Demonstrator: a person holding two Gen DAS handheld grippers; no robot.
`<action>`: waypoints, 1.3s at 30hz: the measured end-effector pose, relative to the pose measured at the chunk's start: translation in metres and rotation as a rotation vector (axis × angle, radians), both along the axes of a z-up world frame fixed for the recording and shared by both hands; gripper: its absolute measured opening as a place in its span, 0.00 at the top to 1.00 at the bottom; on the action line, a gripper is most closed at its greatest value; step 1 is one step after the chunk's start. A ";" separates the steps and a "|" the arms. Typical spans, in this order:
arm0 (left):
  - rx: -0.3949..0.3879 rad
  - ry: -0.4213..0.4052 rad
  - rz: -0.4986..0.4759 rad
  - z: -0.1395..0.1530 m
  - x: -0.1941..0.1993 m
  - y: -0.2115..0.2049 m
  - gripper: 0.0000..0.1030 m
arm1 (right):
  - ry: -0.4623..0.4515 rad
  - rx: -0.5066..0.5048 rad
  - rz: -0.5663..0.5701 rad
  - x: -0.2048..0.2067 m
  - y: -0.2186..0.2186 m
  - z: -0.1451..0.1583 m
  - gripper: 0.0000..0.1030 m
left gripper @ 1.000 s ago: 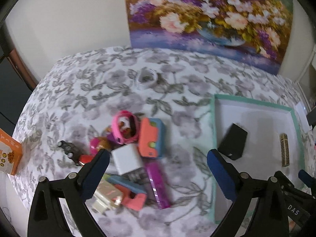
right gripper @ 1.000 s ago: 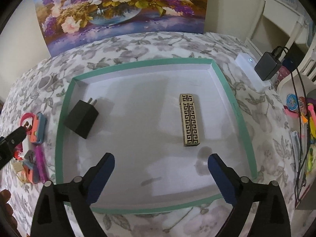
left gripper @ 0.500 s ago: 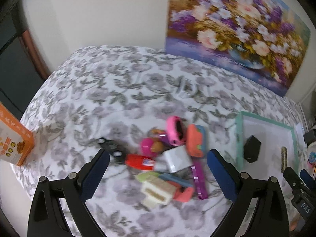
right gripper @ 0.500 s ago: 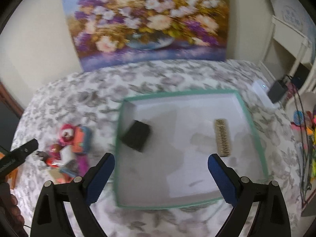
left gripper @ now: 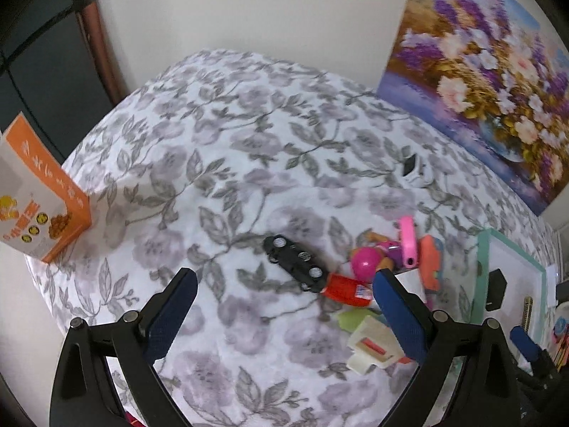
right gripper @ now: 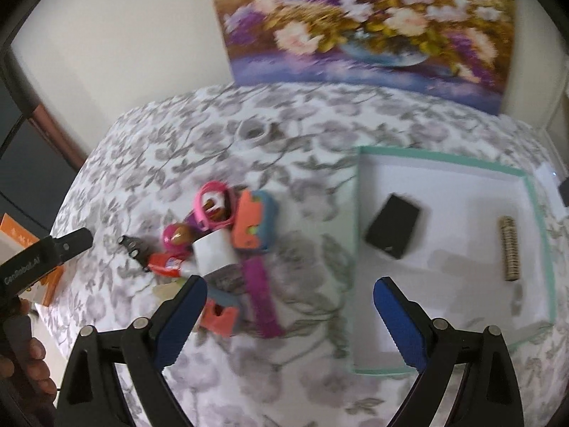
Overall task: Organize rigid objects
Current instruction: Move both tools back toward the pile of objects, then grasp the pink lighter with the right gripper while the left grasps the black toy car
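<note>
A pile of small rigid objects lies on the floral cloth: a black toy car (left gripper: 295, 262), a red tube (left gripper: 345, 286), a pink ball figure (left gripper: 368, 262), a pink ring (right gripper: 213, 210), an orange and blue block (right gripper: 254, 226), a white cube (right gripper: 215, 254) and a purple bar (right gripper: 261, 295). A teal-rimmed white tray (right gripper: 357, 249) holds a black charger (right gripper: 393, 226) and a patterned bar (right gripper: 509, 247). My left gripper (left gripper: 282, 311) is open and empty, near the black car. My right gripper (right gripper: 290, 315) is open and empty, between pile and tray.
An orange box (left gripper: 39, 203) stands at the table's left edge. A white tape roll (right gripper: 253, 131) lies toward the back. A flower painting (right gripper: 359, 17) leans on the wall behind. The left gripper's tip (right gripper: 67, 243) shows at the left of the right wrist view.
Both grippers have swung left and pulled back. The left view now centres on the black car; the right view has moved off the tray toward the pile. Both stay open.
</note>
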State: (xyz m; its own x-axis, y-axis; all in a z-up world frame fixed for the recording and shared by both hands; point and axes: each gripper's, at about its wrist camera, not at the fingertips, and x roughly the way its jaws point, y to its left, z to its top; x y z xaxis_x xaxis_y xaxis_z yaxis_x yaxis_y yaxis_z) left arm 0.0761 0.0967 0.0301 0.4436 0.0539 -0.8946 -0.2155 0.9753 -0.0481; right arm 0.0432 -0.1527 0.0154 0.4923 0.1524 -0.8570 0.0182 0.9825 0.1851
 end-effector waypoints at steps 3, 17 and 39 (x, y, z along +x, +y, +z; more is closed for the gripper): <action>-0.015 0.021 0.021 -0.010 0.004 0.010 0.04 | 0.033 0.000 0.014 0.006 0.013 -0.014 0.14; -0.086 0.110 0.050 -0.061 0.036 0.017 0.04 | 0.154 -0.009 0.041 0.028 0.025 -0.063 0.45; -0.094 0.188 0.043 -0.097 0.050 0.014 0.49 | 0.167 -0.091 0.111 0.037 0.047 -0.076 0.59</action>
